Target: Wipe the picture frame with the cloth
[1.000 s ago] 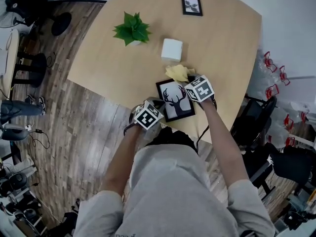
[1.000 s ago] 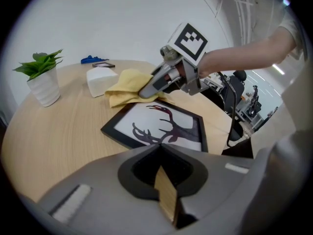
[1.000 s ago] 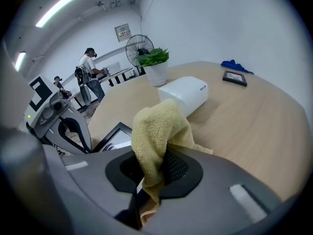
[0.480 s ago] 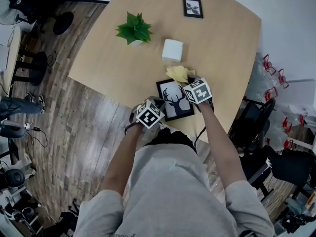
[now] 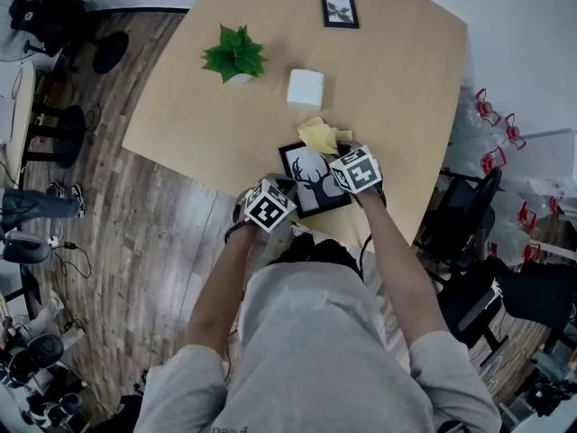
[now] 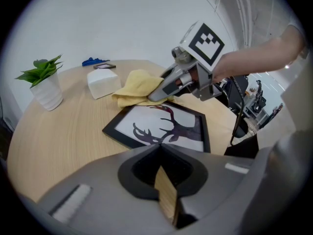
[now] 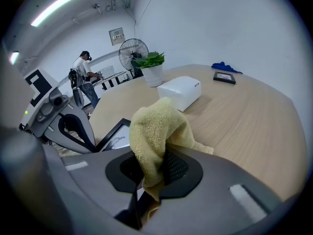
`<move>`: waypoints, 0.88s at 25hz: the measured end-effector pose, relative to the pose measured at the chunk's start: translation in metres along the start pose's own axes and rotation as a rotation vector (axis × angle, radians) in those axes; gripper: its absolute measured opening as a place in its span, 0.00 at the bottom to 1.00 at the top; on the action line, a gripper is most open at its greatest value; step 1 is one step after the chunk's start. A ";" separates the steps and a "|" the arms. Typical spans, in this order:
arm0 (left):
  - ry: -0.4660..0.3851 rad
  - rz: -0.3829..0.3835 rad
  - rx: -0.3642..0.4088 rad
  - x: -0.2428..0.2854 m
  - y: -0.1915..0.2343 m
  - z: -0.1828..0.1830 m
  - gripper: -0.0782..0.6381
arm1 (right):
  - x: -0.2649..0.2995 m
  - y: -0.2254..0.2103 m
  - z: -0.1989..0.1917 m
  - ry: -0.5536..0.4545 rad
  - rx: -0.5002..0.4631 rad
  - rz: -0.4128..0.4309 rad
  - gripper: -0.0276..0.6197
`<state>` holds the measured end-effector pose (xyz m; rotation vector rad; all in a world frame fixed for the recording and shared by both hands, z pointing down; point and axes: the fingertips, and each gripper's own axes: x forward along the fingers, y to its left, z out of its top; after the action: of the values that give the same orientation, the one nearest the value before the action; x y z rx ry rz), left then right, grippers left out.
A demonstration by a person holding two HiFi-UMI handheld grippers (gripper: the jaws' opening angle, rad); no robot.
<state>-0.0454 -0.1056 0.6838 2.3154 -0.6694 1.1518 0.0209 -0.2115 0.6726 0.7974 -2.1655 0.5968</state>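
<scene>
The black picture frame (image 5: pixel 311 180) with a deer silhouette lies flat near the table's near edge, also seen as the frame (image 6: pixel 164 127). A crumpled yellow cloth (image 5: pixel 322 135) rests on its far edge. My right gripper (image 5: pixel 337 152) is shut on the cloth (image 7: pixel 155 131), which bunches up between the jaws of the right gripper (image 7: pixel 149 182). In the left gripper view, the right gripper (image 6: pixel 156 95) presses the cloth (image 6: pixel 137 86) at the frame's far corner. My left gripper (image 5: pixel 283 192) sits at the frame's near left corner, and the left gripper (image 6: pixel 159 156) has its jaws together with nothing seen between them.
On the round wooden table (image 5: pixel 406 79) stand a potted plant (image 5: pixel 234 54), a white box (image 5: pixel 305 88) and a small framed picture (image 5: pixel 340 11) at the far side. A blue object (image 7: pixel 223 66) lies near the far edge. Black chairs (image 5: pixel 464 219) crowd the table's right side.
The right gripper with the cloth has drawn back slightly toward me over the frame's far corner. The left gripper and the frame have stayed put; the head view has shifted a little.
</scene>
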 end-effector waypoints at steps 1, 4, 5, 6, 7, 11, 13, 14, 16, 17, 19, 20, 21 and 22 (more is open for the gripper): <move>0.000 0.003 -0.001 0.000 0.000 0.000 0.18 | -0.001 0.001 -0.001 -0.001 0.003 -0.001 0.12; 0.001 0.010 0.002 0.001 0.000 0.001 0.18 | -0.004 0.002 -0.006 -0.006 0.012 -0.002 0.12; 0.001 0.012 0.004 0.001 0.000 0.001 0.18 | -0.005 0.002 -0.007 -0.008 0.015 -0.001 0.12; 0.001 0.013 0.005 0.001 0.000 0.001 0.18 | -0.006 0.003 -0.009 -0.010 0.019 0.000 0.12; 0.002 0.014 0.006 0.001 -0.001 0.001 0.18 | -0.008 0.004 -0.011 -0.011 0.023 0.001 0.12; 0.002 0.016 0.008 0.001 0.000 0.000 0.18 | -0.012 0.008 -0.017 -0.018 0.029 0.001 0.12; 0.003 0.015 0.010 0.001 0.000 -0.001 0.18 | -0.014 0.010 -0.021 -0.022 0.032 0.000 0.12; 0.002 0.015 0.011 0.001 0.000 -0.001 0.18 | -0.015 0.011 -0.023 -0.024 0.032 0.000 0.12; 0.001 0.015 0.012 0.001 0.000 0.000 0.18 | -0.018 0.013 -0.026 -0.025 0.033 0.001 0.12; 0.000 0.014 0.012 0.001 0.001 0.000 0.18 | -0.019 0.014 -0.027 -0.025 0.032 0.000 0.12; -0.001 0.014 0.011 0.001 0.000 0.000 0.18 | -0.021 0.016 -0.031 -0.026 0.031 0.000 0.12; -0.001 0.014 0.011 0.000 0.000 0.000 0.18 | -0.022 0.017 -0.033 -0.026 0.029 0.000 0.12; 0.000 0.015 0.012 0.000 0.000 0.000 0.18 | -0.023 0.018 -0.035 -0.027 0.026 0.001 0.12; 0.003 0.017 0.015 0.000 -0.001 0.000 0.18 | -0.025 0.019 -0.037 -0.026 0.023 0.002 0.12</move>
<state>-0.0450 -0.1050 0.6842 2.3249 -0.6831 1.1714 0.0383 -0.1664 0.6733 0.8195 -2.1871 0.6159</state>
